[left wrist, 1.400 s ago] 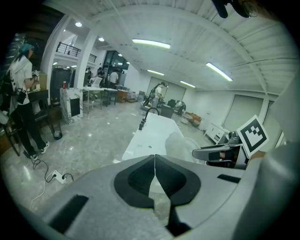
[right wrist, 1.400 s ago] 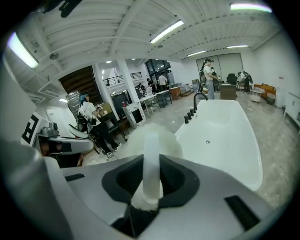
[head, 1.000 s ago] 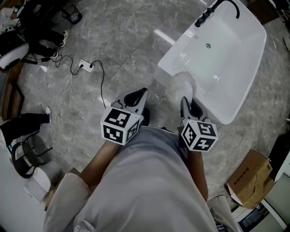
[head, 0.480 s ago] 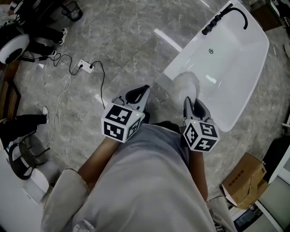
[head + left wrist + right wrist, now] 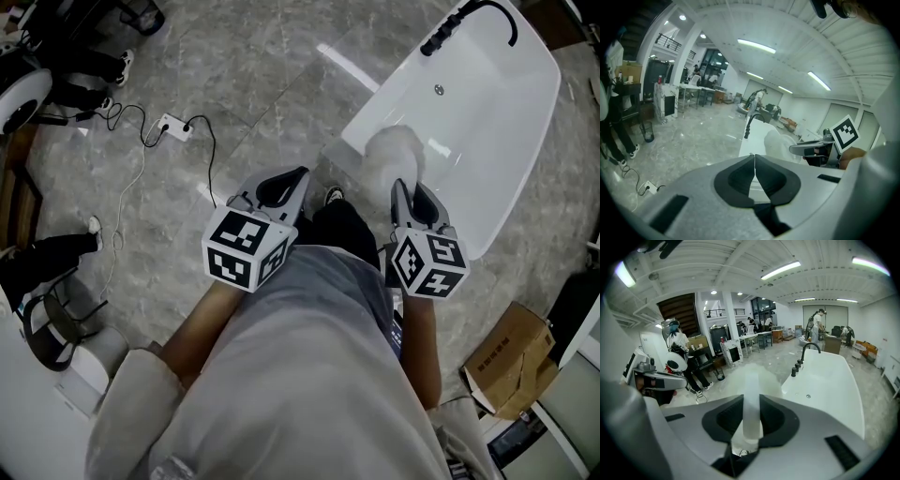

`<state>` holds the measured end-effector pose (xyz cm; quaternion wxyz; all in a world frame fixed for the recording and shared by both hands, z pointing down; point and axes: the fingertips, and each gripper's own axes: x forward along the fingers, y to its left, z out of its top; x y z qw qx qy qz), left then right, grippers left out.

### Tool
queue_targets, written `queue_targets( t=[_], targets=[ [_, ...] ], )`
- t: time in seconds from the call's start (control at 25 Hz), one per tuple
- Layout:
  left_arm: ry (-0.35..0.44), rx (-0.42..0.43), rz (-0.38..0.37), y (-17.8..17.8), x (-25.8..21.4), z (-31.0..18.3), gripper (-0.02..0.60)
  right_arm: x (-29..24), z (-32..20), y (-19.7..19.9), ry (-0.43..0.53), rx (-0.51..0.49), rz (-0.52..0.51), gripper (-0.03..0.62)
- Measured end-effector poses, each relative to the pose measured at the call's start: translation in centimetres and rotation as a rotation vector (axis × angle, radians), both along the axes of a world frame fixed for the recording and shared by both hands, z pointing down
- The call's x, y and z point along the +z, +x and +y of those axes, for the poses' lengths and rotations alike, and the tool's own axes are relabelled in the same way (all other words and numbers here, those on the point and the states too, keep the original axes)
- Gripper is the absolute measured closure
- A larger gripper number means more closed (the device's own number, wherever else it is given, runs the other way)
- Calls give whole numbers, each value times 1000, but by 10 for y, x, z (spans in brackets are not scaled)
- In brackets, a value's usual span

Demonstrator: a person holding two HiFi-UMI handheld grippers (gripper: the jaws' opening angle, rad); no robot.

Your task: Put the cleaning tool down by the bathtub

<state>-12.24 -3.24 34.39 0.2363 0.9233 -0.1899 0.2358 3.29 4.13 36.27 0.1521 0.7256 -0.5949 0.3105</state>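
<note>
A white fluffy cleaning tool (image 5: 394, 150) hangs over the near rim of the white bathtub (image 5: 487, 112). My right gripper (image 5: 406, 190) is shut on its pale handle (image 5: 751, 401), with the fluffy head (image 5: 752, 373) just beyond the jaws. The bathtub (image 5: 829, 380) stretches ahead and to the right of it. My left gripper (image 5: 292, 180) hovers over the floor left of the tub, and its jaws (image 5: 753, 161) are shut with nothing between them. The left gripper view catches the tool (image 5: 780, 145) and the tub (image 5: 757, 133) to its right.
A black faucet (image 5: 469, 19) stands at the tub's far end. A power strip (image 5: 173, 125) with black and white cables lies on the grey marble floor to the left. A cardboard box (image 5: 511, 361) sits at lower right. The person's black shoe (image 5: 333, 197) shows between the grippers.
Both grippers have shifted forward with the person, towards the tub. The tool's head now sits further over the tub's near rim, and a black shoe has appeared. Both jaws stand as before.
</note>
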Motion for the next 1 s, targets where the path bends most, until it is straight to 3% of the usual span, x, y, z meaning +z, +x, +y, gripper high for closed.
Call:
queue_targets(
  t=[1.0],
  targets=[
    [-30, -76, -63, 57, 4, -39, 572, 26, -65, 86, -37, -93, -48, 513]
  ],
)
